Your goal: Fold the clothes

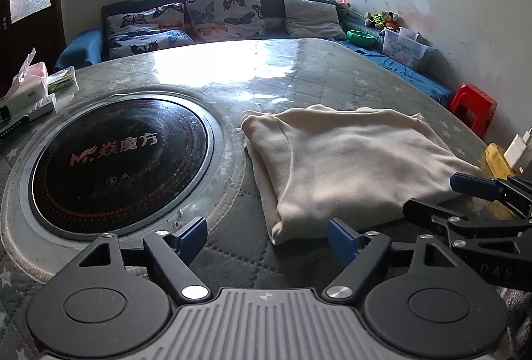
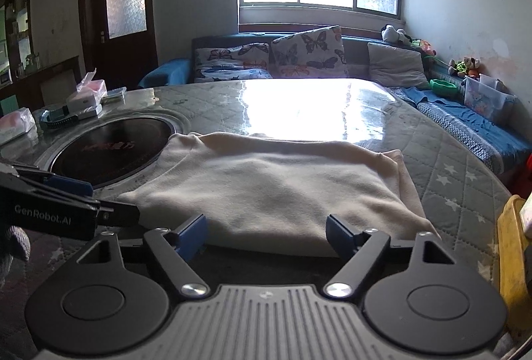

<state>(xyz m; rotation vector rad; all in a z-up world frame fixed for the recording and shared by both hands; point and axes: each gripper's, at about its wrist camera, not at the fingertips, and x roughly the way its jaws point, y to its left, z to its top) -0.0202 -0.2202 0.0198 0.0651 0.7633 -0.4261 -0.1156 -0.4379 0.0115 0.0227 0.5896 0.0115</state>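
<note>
Left gripper (image 1: 266, 235), right gripper (image 2: 266, 235): 2 sets of jaws wide apart, empty, at near hem of cream garment (image 2: 276, 190) on tabletop (image 2: 449, 180). Advice: pinch both corners evenly, lift together.

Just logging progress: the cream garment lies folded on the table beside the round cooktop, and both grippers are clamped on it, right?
Not quite. The cream garment lies folded beside the round cooktop, but neither gripper holds it: the left gripper and right gripper are open, as both wrist views show.
</note>
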